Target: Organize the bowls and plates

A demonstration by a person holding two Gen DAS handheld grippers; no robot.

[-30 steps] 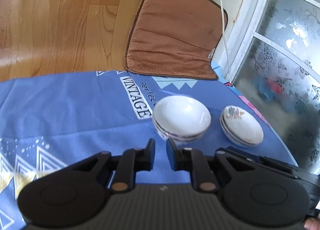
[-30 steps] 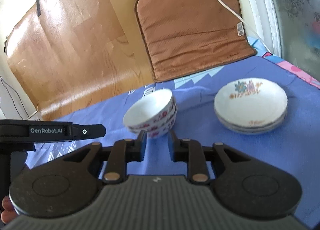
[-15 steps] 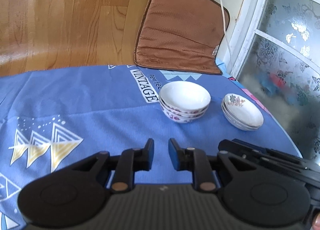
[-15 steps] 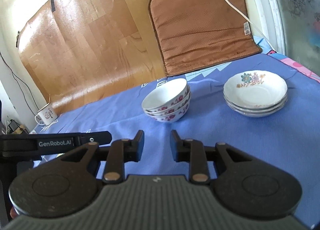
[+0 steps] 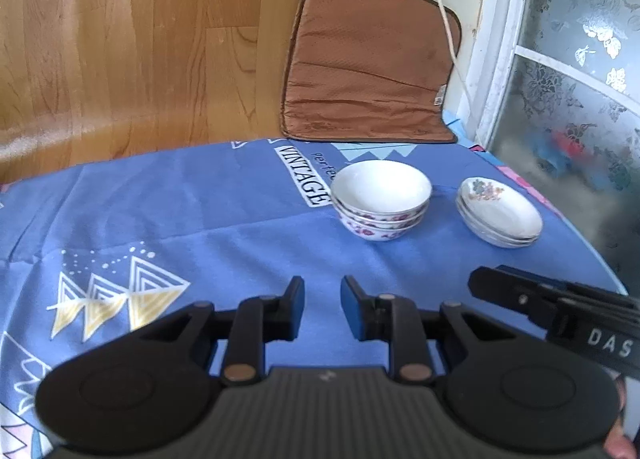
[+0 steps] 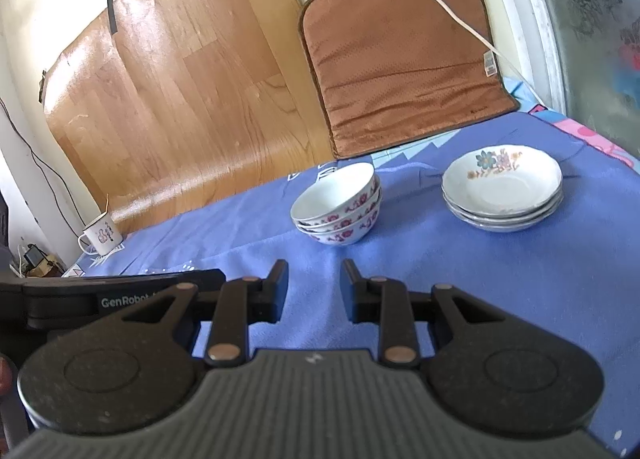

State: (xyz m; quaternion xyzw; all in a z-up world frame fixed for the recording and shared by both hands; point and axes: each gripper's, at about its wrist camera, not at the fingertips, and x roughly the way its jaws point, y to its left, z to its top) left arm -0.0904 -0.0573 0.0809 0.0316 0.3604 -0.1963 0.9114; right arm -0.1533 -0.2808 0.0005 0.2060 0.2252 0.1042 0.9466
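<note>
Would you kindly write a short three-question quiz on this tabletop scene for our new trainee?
1. True or false: the bowl stack touches the plate stack.
2. How many bowls are stacked?
3. What does the left gripper hold: A) a bowl, B) a plate, C) nothing?

Key:
1. False; blue tablecloth shows between them.
2. Three.
3. C; its jaws stand apart and empty, as do those of the right gripper.

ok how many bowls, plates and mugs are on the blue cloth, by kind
bowls: 3, nested in one stack
plates: 3, in one stack beside the bowls
mug: 1, at the far edge of the cloth
total: 7
</note>
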